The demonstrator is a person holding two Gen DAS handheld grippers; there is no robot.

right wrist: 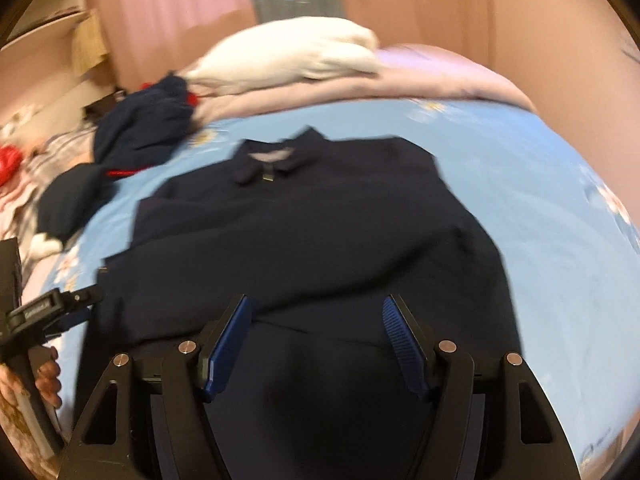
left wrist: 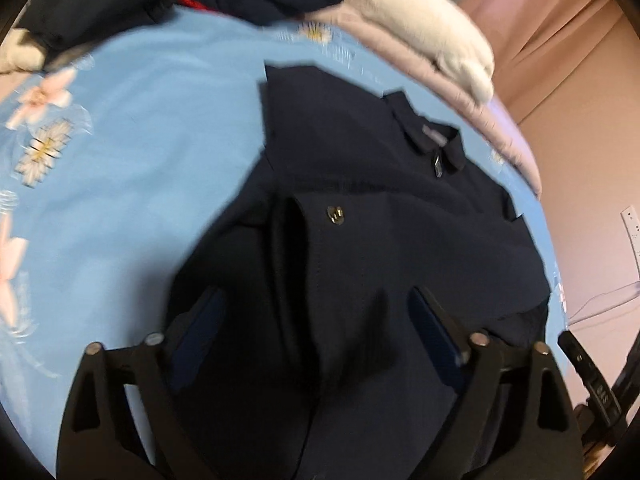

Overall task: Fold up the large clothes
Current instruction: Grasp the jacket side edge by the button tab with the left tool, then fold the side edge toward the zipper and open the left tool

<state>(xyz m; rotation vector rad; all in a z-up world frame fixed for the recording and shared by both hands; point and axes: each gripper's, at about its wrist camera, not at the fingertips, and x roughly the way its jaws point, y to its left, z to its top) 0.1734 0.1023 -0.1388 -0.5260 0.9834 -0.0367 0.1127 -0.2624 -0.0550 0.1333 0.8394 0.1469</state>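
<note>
Blue flowered bedsheet (right wrist: 500,168); navy jacket (right wrist: 320,220) spread flat. White pillow (right wrist: 292,56), pink curtains (right wrist: 168,12) behind. Left gripper (left wrist: 316,320) and right gripper (right wrist: 318,336) spread, pinching nothing.

Bed covered by light-blue floral sheet (right wrist: 520,184). White pillow (right wrist: 292,52) laid on folded lilac blanket (right wrist: 432,76) at far edge. Pink curtains (right wrist: 160,8) seen behind. Wall socket (left wrist: 632,224) at right.

The jacket (right wrist: 304,220) is lying on the bedsheet (right wrist: 540,200), collar (right wrist: 268,160) away; behind it, seemingly, 1 pillow (right wrist: 288,60) is resting on a quilt (right wrist: 420,76).
</note>
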